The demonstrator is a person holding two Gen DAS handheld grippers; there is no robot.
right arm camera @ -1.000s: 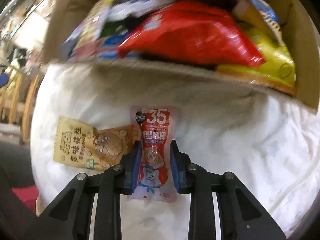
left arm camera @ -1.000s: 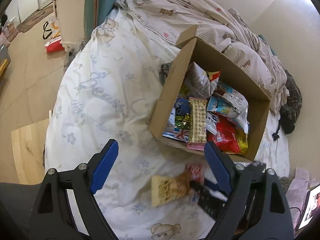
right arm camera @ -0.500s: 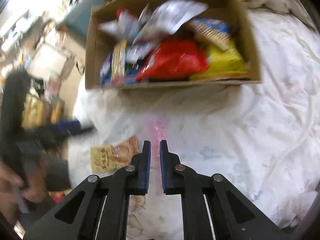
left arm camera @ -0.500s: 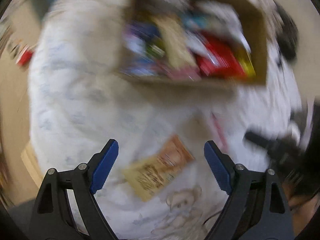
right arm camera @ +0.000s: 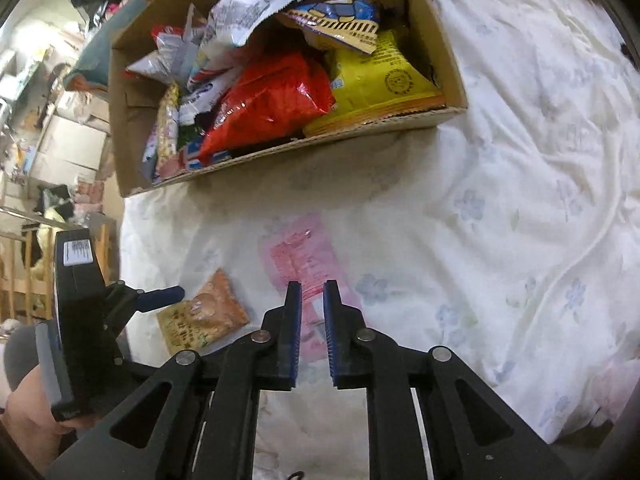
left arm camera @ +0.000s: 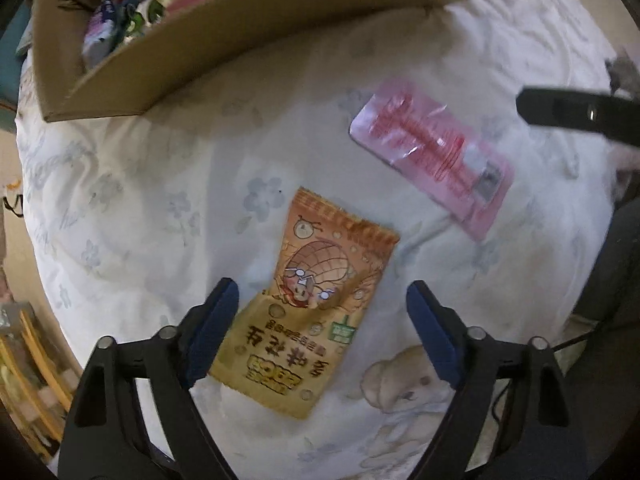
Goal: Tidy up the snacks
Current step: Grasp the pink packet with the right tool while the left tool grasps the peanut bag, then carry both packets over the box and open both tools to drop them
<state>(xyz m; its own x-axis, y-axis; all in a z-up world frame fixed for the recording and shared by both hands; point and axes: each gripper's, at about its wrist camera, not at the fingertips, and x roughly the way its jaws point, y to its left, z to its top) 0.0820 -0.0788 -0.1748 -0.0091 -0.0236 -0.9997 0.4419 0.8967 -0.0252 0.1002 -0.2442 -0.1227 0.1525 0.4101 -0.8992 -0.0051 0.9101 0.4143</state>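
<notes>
Left gripper: jaws spread and closing, pads either side of the orange peanut snack packet, not yet pressing on it. Packet lay flat on the bedsheet, print upside down to this camera, its lower half between the blue pads. Gripper pointed straight down over it; judged a top-down approach suited to a thin, flat pouch on soft bedding, where the pads must dig slightly into the sheet to catch the edges.

Right gripper: jaws nearly together and opening a little, nothing between them. It hung above the pink crab-stick packet, which lay loose on the sheet with its near end hidden behind the jaws. In the left wrist view the same packet sat at about 2 o'clock from the peanut packet, apart from it, lying diagonally.

Cardboard box stood at 12 o'clock in both views, open-topped and already crowded: red bag, yellow bag, silver wrapper and others heaped inside. The two packets lay just in front of its near wall, presumably staged for sorting.

Judgement: step in hand was the grasp of the peanut packet. Risk: pinching sheet fabric along with the pouch.
</notes>
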